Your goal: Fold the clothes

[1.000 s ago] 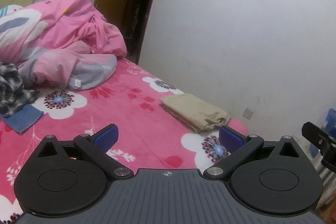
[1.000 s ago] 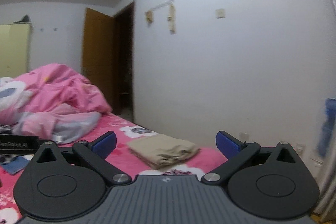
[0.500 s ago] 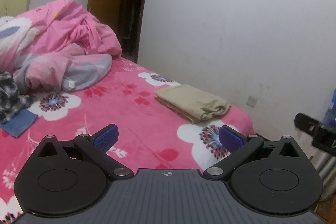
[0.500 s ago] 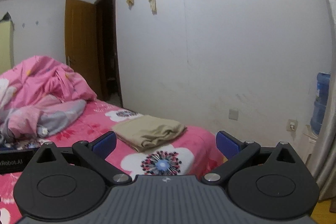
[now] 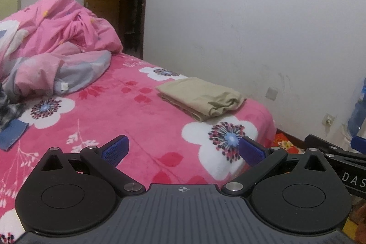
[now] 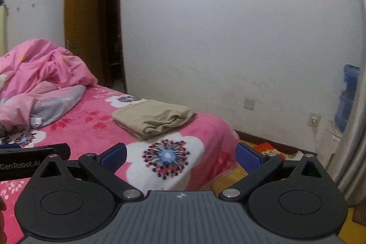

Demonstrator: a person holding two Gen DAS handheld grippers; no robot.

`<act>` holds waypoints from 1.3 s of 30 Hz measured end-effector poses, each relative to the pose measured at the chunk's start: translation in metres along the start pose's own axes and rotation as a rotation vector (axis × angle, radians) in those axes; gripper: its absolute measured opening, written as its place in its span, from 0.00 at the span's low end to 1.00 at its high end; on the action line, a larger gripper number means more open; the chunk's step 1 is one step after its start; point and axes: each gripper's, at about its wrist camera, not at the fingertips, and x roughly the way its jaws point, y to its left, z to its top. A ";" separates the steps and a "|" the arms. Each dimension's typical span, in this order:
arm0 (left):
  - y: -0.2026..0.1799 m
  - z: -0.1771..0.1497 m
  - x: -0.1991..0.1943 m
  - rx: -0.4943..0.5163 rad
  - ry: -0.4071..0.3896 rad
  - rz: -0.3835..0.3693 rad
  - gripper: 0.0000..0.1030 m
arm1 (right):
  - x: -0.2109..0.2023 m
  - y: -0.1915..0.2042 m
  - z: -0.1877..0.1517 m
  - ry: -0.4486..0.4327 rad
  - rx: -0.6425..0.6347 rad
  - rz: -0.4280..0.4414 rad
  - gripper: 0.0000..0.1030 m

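Note:
A folded beige garment (image 5: 201, 97) (image 6: 153, 118) lies near the far right corner of the pink flowered bed (image 5: 141, 120) (image 6: 192, 143). My left gripper (image 5: 183, 149) hangs open above the bed's near part, well short of the garment, with nothing between its blue pads. My right gripper (image 6: 180, 153) is open too, held over the bed's right corner and empty. At the left edge lie a black-and-white checked cloth (image 5: 6, 104) and a blue cloth (image 5: 11, 136). The right gripper's body (image 5: 343, 164) shows at the right of the left wrist view.
A crumpled pink and grey duvet (image 5: 57, 47) (image 6: 39, 84) is heaped at the back left of the bed. A white wall (image 6: 228, 38) runs along the bed's right side, with a brown door (image 6: 80, 26) behind. A blue water bottle (image 6: 347, 97) and a curtain (image 6: 356, 129) stand at far right.
Both grippers have drawn back and swung right, so the bed's right corner, the floor and the water bottle now show. Both stayed open. The beige garment has not moved.

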 end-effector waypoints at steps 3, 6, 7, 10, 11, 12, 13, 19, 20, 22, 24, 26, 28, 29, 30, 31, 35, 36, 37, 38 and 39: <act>-0.010 -0.004 0.006 -0.002 0.019 -0.010 1.00 | 0.002 -0.009 -0.002 0.008 0.004 -0.037 1.00; -0.020 -0.009 0.012 0.005 0.044 -0.017 1.00 | 0.005 -0.018 -0.007 0.022 0.007 -0.066 1.00; -0.023 -0.011 0.014 0.009 0.052 -0.018 1.00 | 0.007 -0.021 -0.008 0.029 0.011 -0.078 1.00; -0.033 -0.015 0.020 0.024 0.069 -0.018 1.00 | 0.011 -0.031 -0.013 0.051 0.025 -0.107 1.00; -0.035 -0.016 0.022 0.028 0.073 -0.017 1.00 | 0.012 -0.033 -0.015 0.057 0.029 -0.114 1.00; -0.037 -0.016 0.023 0.028 0.077 -0.016 1.00 | 0.013 -0.036 -0.016 0.063 0.033 -0.119 1.00; -0.039 -0.017 0.025 0.028 0.080 -0.014 1.00 | 0.014 -0.038 -0.017 0.067 0.033 -0.122 1.00; -0.045 -0.010 0.032 0.021 0.079 0.003 1.00 | 0.024 -0.041 -0.014 0.078 0.015 -0.133 1.00; -0.046 -0.009 0.033 0.021 0.078 0.005 1.00 | 0.025 -0.040 -0.013 0.077 0.012 -0.131 1.00; -0.046 -0.005 0.034 0.020 0.074 0.008 1.00 | 0.029 -0.040 -0.011 0.080 0.006 -0.129 1.00; -0.047 -0.002 0.036 0.018 0.069 0.007 1.00 | 0.033 -0.039 -0.009 0.085 0.001 -0.130 1.00; -0.048 0.001 0.038 0.020 0.064 0.010 1.00 | 0.034 -0.038 -0.006 0.084 -0.003 -0.130 1.00; -0.048 0.003 0.039 0.022 0.061 0.013 1.00 | 0.036 -0.037 -0.003 0.074 -0.006 -0.132 1.00; -0.049 0.004 0.040 0.022 0.061 0.013 1.00 | 0.037 -0.037 -0.001 0.069 -0.007 -0.134 1.00; -0.049 0.005 0.041 0.021 0.060 0.016 1.00 | 0.038 -0.037 0.001 0.065 -0.008 -0.135 1.00; -0.050 0.006 0.042 0.020 0.059 0.018 1.00 | 0.039 -0.037 0.003 0.061 -0.009 -0.135 1.00; -0.050 0.009 0.042 0.016 0.056 0.024 1.00 | 0.045 -0.037 0.007 0.062 -0.014 -0.137 1.00; -0.050 0.009 0.042 0.015 0.056 0.026 1.00 | 0.045 -0.037 0.007 0.063 -0.014 -0.136 1.00; -0.050 0.009 0.042 0.013 0.055 0.029 1.00 | 0.046 -0.037 0.007 0.064 -0.015 -0.136 1.00; -0.050 0.010 0.043 0.013 0.054 0.031 1.00 | 0.047 -0.037 0.008 0.065 -0.015 -0.136 1.00; -0.049 0.010 0.043 0.013 0.054 0.034 1.00 | 0.048 -0.038 0.008 0.065 -0.015 -0.137 1.00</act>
